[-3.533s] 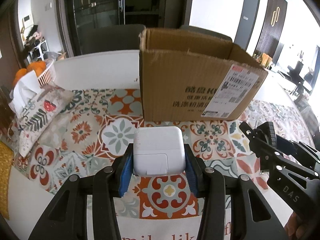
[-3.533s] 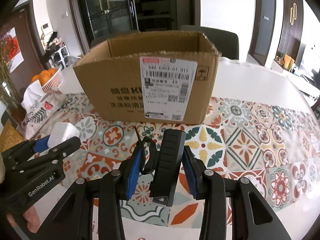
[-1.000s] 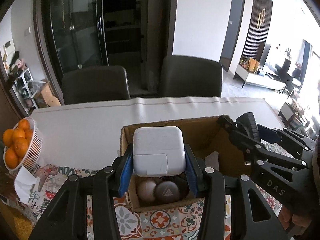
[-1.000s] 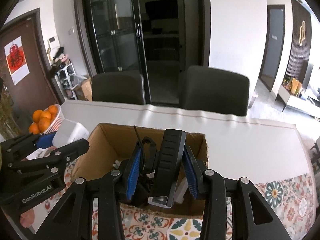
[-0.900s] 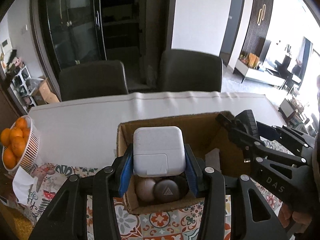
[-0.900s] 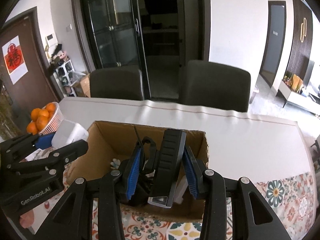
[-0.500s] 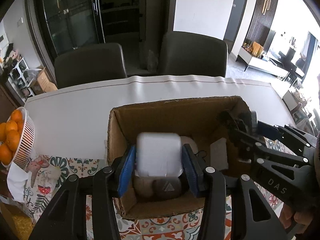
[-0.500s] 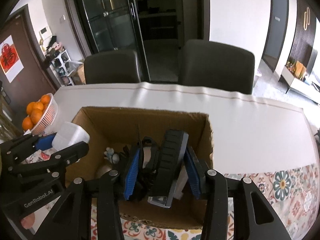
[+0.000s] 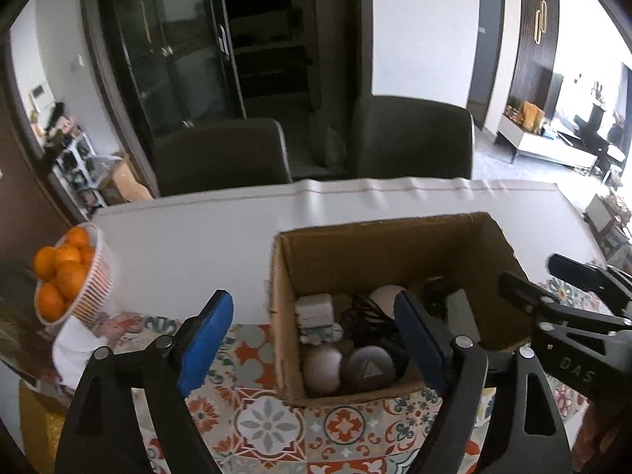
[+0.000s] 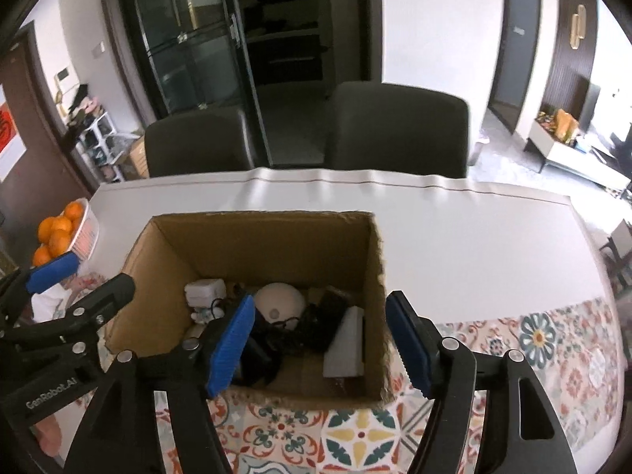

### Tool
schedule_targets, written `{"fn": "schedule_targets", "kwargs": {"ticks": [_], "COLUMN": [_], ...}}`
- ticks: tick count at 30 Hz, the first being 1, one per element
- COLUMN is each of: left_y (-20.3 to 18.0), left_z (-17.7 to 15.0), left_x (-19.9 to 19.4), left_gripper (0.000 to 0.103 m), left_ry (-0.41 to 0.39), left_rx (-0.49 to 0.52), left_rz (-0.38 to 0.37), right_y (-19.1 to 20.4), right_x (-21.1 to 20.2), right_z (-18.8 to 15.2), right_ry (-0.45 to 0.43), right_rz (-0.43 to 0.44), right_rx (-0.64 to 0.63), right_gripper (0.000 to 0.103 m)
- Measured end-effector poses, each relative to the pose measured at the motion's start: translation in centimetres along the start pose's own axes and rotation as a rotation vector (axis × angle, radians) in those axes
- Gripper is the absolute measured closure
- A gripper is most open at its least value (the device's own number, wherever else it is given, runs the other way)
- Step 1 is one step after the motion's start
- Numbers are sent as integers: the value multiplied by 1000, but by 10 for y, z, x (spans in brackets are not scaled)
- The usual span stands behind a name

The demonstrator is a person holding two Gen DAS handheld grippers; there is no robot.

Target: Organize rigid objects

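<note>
Hovering above the open brown cardboard box [image 9: 399, 245], the left gripper [image 9: 312, 339] is seen with its blue-padded jaws spread wide and nothing held between them; the box's near-left corner lies under the gap. The right gripper [image 10: 320, 339] is likewise held wide apart and empty, poised over the box's near-right part in the right wrist view. The box is set on a tablecloth with a red, orange and teal tile pattern [image 10: 355, 438], laid over a white table [image 10: 474, 237]. Inside the box, a white square power adapter [image 10: 205, 292] is seen at the left, resting above a small white and blue object that cannot be identified. A white round domed device [image 10: 278, 306] lies near the middle, a black ribbed remote-like device [image 10: 318, 326] is found just beside it among black cables, and a grey wedge-shaped block [image 10: 347, 343] leans at the right. Two round objects, one pale [image 9: 320, 367] and one dark grey with a triangle mark [image 9: 367, 367], are visible at the near wall in the left wrist view. A white basket of oranges [image 9: 67, 276] stands well apart on the left, and two dark upholstered chairs [image 10: 395, 130] are placed behind the table.
</note>
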State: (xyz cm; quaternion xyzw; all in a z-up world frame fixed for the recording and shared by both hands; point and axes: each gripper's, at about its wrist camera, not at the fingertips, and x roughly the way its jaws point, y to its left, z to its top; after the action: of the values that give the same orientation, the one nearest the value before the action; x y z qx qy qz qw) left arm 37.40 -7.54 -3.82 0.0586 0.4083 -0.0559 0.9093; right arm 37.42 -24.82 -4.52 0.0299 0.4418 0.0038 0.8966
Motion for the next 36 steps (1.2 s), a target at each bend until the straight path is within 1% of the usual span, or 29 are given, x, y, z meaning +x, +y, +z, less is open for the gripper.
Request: {"fn": "schedule_targets", "kwargs": {"ticks": [1,3,4,6,10,13,18,22,28,33,36], "left_y": [0,1,1,0,0,3,4,6,5,5,4], "left_z": [-2,-5,-8,-11,-21,-28,-39,-50,-63,-72,-78], "left_x": [-8,-17,-25,-35,-63,-84,-121,-149,-184,-207,-214], "left_gripper": [15,9,8,6,1,0,0,0,0,0,0], "left_ry": [-16,-35,-52,-73,-123,-161,-219,-266,-310,-342,-346], "left_rx": [0,2,5,15,20,8,8,-6,-13,-26,-25], "left_rz": [15,30,37,42,62,84,87,97,88,88,88], "right_y": [0,0,-1,-1,3,6,13,17,19,23,25], "right_x": [-5,-18,-24,-38,-65,-86,-126,-153,-190,-214,-226], "right_z": [-1,-6,-8,-14,-24,-32,-45,-55,-71,-83,-90], "right_ry": [-7,-22,-33,-54,-101,-141,-212,-255,-301,-338,-357], "right_rz": [-7,-29,-39,-57,-86,-118,-137,-151,-148,-140,-145], "right_rx": [5,19,26,32,26,16,9,5,10,0,1], "right_gripper": [33,30,27,24,20,16,10,8,7,6,6]}}
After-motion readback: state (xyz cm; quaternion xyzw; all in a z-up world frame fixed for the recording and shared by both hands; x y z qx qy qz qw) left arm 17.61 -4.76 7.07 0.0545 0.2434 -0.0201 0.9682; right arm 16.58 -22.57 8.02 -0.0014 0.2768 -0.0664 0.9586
